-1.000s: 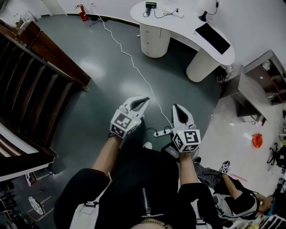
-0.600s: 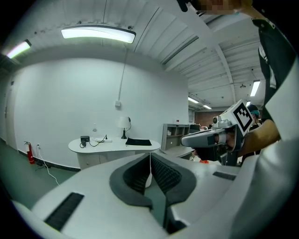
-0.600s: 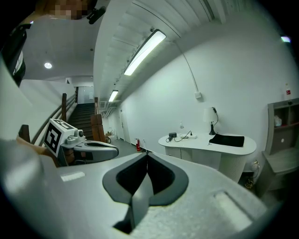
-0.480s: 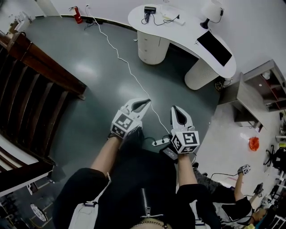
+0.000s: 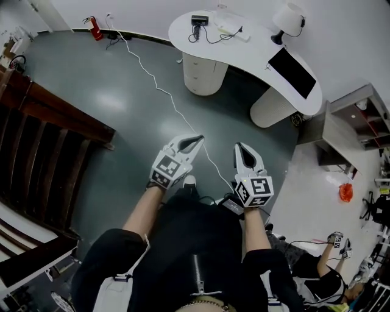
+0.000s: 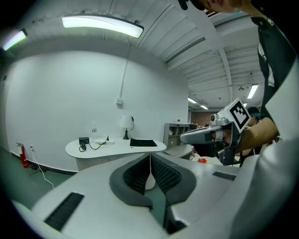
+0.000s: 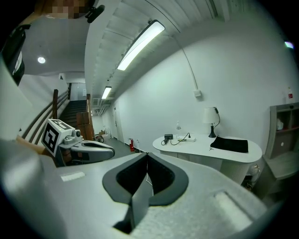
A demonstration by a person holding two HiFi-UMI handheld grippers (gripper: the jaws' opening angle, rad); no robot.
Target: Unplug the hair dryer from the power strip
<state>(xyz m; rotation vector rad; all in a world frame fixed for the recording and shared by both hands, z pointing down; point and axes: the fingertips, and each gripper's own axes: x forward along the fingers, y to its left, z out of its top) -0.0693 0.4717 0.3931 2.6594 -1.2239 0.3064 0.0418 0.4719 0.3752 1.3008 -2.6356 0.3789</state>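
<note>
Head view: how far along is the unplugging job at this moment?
Done: nothing visible; a black cord runs into the white power strip on the desk. In hand: left tool and right tool both shut, empty, over the floor. Left: reach the desk, pull the plug.

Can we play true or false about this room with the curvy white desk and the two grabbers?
1. The left gripper and the right gripper are both shut and hold nothing. True.
2. The lamp stands on the floor. False: it stands on the curved white desk.
3. The fire extinguisher by the wall is blue. False: it is red.
4. A white cable runs across the floor. True.
</note>
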